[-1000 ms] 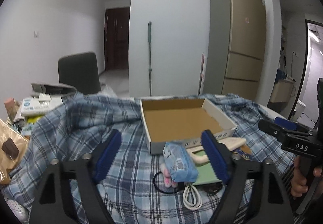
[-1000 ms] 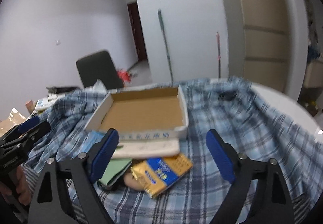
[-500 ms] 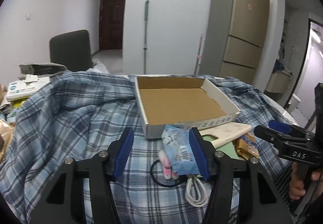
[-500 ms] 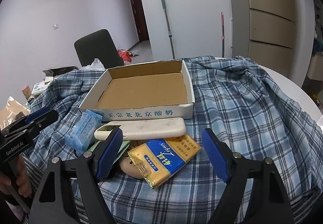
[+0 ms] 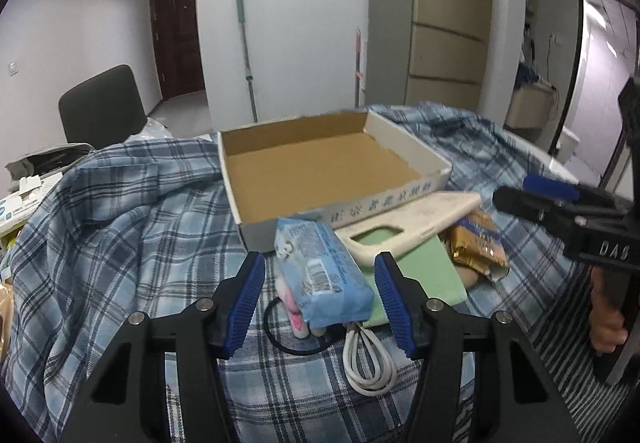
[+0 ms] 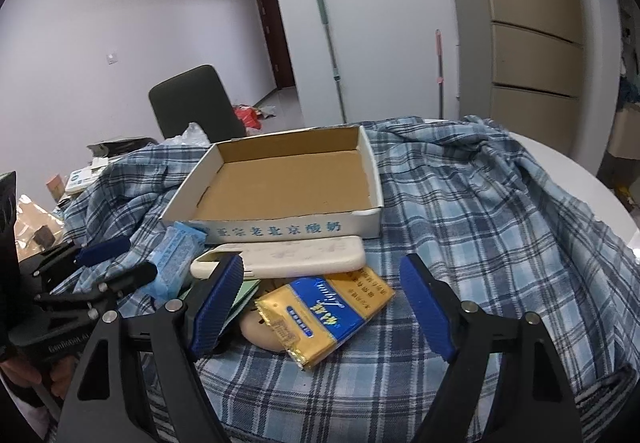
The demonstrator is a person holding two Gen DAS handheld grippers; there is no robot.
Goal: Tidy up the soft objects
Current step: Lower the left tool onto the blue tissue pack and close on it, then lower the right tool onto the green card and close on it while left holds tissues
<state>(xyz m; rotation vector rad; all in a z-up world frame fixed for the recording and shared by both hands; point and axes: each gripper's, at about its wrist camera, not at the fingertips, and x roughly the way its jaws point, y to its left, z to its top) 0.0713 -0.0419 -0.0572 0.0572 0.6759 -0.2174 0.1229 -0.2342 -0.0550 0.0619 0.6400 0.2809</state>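
Left wrist view puts the pale blue soft tissue packet [image 5: 322, 275] straight ahead of the left hand-held gripper [image 5: 320, 305], just in front of the shallow open cardboard box [image 5: 320, 167]; the packet's long axis runs along the line of the fingers, toward the box, so the pads would meet its long sides; the left hand is the nearer; its jaws stand part-open astride the packet's near end, pads clear of the wrapper, gripping nothing. Beside the packet, also before the box, lies the yellow and blue foil pack [image 6: 324, 317]; the right hand-held gripper [image 6: 324, 313] hangs over it, released and wide, touching nothing.
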